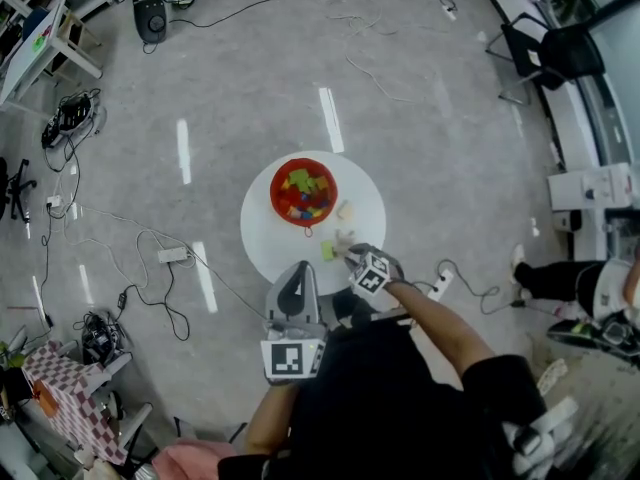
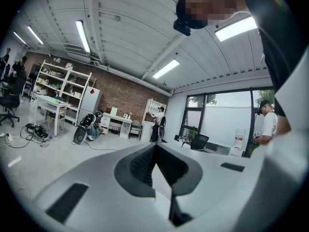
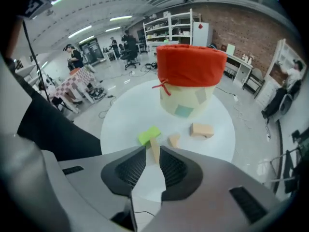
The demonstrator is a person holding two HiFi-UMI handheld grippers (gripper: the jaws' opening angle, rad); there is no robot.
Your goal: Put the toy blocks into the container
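Note:
A red-rimmed container [image 1: 303, 190] holding several coloured blocks stands on the round white table [image 1: 262, 230]. In the right gripper view the container [image 3: 191, 79] rises behind a green block [image 3: 149, 135], a small tan block [image 3: 174, 140] and a larger tan block [image 3: 202, 129]. A narrow tan block [image 3: 155, 149] shows in the gap at the tips of my right gripper [image 3: 148, 152], whose jaws stand a little apart and point steeply down at the table's near side [image 1: 345, 253]. My left gripper [image 1: 300, 266] hovers at the table's near edge, empty, its tips meeting [image 2: 155, 146].
Cables and a power strip [image 1: 172, 255] lie on the grey floor around the table. A checkered stool [image 1: 65, 393] stands at the lower left. A seated person's leg [image 1: 545, 276] is at the right. Shelves and desks line the room's far walls.

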